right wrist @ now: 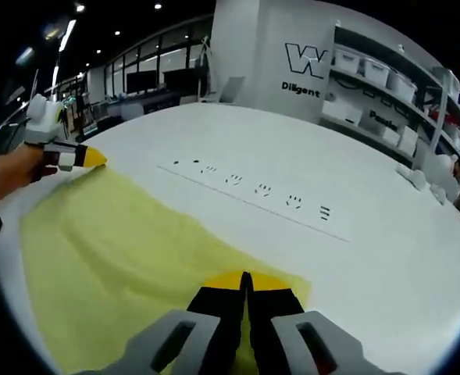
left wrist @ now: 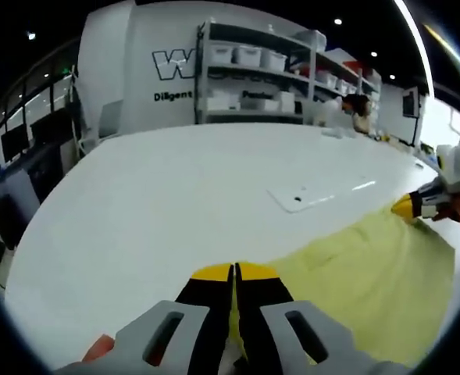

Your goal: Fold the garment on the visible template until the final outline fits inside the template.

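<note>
Garment is pale yellow, thin soft fabric, spread mostly flat on a smooth white table, a few shallow wrinkles across it. In the left gripper view it lies to the right of the jaws and reaches toward the table's far right edge; in the right gripper view the same yellow cloth runs from the jaws out to the left.

Left gripper: black jaws with yellow tips, grey housing below, held low over the table. Jaws pressed together with a strip of yellow fabric pinched between them at the cloth's edge. An orange-pink fingertip shows at the bottom left of that view.

Right gripper: same build, also low, jaws closed tight on the cloth's near edge. It also appears in the left gripper view at far right, a hand behind it, yellow tip at a cloth corner.

Flat white sheet lies on the table beyond the garment. Small dark marks along a thin line cross the tabletop. Shelving with white bins stands behind.
</note>
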A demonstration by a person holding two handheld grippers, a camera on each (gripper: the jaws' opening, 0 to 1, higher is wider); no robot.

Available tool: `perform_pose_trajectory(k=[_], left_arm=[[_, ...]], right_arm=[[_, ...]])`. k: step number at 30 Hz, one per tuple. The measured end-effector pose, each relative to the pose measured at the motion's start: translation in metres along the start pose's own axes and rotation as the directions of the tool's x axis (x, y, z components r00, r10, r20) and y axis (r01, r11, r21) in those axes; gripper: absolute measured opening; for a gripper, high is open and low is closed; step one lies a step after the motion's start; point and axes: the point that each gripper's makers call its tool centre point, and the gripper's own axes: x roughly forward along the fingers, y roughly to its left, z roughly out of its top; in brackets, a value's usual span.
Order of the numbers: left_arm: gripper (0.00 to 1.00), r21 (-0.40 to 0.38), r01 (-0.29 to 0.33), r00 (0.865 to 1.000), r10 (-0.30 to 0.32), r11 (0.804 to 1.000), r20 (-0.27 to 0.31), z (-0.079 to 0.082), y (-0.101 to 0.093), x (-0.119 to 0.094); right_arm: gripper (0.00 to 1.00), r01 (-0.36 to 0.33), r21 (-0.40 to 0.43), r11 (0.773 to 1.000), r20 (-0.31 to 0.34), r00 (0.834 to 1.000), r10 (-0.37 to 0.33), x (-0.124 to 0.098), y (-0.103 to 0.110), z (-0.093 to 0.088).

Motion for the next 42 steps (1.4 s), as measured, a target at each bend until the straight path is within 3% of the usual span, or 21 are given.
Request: perform_pose_trajectory(k=[7, 24, 34, 42], left_arm=[[0.0, 0.003, 0.009, 1.0, -0.009, 1.0, -0.029, -0.01, -0.002, 0.003], [0.0, 0.015, 0.017, 1.0, -0.017, 1.0, -0.018, -0.001, -0.009, -0.008], [0.0, 0.0, 0.059, 0.998, -0.059, 0.998, -0.019, -0.001, -0.025, -0.016], [0.1, -0.002, 0.069, 0.998, -0.069, 0.998, -0.012, 0.003, -0.031, -0.022]], right_arm=[[0.0, 0.0, 0.001, 1.0, 0.002, 1.0, 0.0, 0.0, 0.0, 0.0], [0.0, -0.002, 0.017, 1.0, 0.02, 1.0, 0.002, -0.008, 0.002, 0.007], [0.05, 0.006, 0.04, 0.999, 0.022, 1.0, -0.006, -0.021, 0.005, 0.005], [0.09, 0.012, 0.049, 0.999, 0.027, 1.0, -0.013, -0.029, 0.006, 0.007]])
